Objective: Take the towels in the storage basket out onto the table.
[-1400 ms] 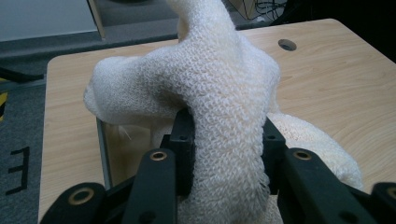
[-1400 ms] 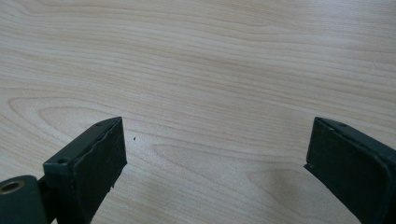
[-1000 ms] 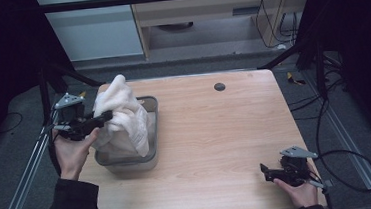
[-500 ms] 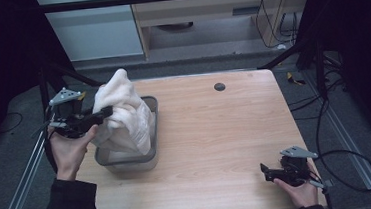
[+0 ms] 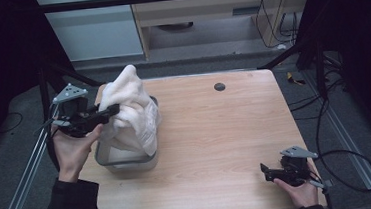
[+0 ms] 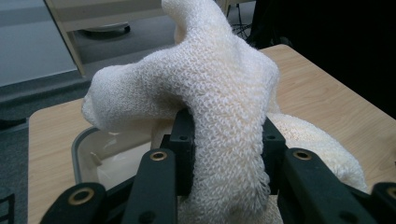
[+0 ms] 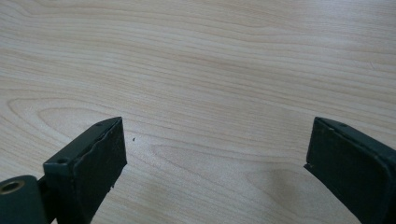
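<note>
The left gripper (image 5: 105, 112) has the towel (image 5: 131, 113) pinched tight, a thick fold of cream cloth bunched right between its two black jaws. In the left gripper view the towel (image 6: 219, 107) bulges over and around both fingers (image 6: 182, 140), wrapped across the top and spilling down the far side. The rest of it hangs into the grey bin (image 5: 128, 161) at the table's (image 5: 226, 141) left edge, one peak poking up above the gripper. Over at the near right corner the right gripper (image 5: 274, 172) rests low on the wood, jaws spread wide with nothing between them, well apart from towel and bin.
</note>
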`<act>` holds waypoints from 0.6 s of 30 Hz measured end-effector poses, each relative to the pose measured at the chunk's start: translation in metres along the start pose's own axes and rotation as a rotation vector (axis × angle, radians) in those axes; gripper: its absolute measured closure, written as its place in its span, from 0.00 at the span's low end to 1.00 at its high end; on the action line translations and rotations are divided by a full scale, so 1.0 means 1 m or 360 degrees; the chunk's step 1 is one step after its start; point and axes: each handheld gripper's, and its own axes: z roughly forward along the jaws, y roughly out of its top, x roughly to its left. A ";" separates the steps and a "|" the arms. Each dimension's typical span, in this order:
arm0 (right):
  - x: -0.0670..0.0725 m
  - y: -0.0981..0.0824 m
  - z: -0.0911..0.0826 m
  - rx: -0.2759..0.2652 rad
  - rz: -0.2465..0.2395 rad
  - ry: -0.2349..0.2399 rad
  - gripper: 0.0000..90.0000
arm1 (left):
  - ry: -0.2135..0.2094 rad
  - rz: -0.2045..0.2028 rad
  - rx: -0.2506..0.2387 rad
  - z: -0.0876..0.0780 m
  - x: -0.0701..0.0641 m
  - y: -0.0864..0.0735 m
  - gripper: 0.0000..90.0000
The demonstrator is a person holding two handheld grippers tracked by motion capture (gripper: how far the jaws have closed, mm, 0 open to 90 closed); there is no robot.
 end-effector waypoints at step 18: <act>0.000 0.000 -0.001 -0.0008 0.0003 0.0001 0.05 | -0.0103 0.0096 -0.0017 0.007 -0.033 0.016 0.74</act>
